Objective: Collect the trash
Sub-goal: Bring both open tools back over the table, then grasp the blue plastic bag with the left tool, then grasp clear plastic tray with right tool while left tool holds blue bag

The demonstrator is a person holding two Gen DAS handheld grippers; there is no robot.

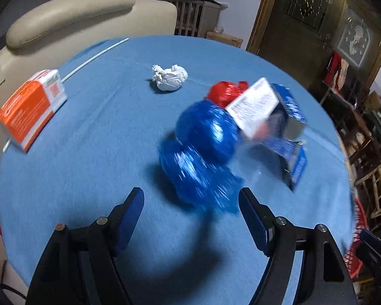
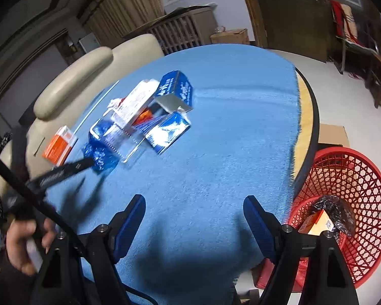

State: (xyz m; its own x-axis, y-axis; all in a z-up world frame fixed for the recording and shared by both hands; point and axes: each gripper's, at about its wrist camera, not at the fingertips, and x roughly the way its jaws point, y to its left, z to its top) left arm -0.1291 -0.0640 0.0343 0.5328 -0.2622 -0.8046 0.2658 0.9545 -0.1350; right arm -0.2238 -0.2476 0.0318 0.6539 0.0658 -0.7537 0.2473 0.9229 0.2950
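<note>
Both tongs, left (image 1: 190,211) and right (image 2: 194,216), hang open and empty over the table (image 2: 228,127). Red basket (image 2: 355,178) beside it holds some trash; blue bag (image 1: 203,150), boxes (image 1: 271,117) and paper ball (image 1: 169,77) remain.

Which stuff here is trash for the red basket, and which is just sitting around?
For the job:
- blue crumpled bag
- red crumpled wrapper
- white paper ball
- torn blue box
- orange box
- red basket, already holding some trash

Just lying about:
- blue cloth
- beige chair
- thin white stick, hard to say
</note>
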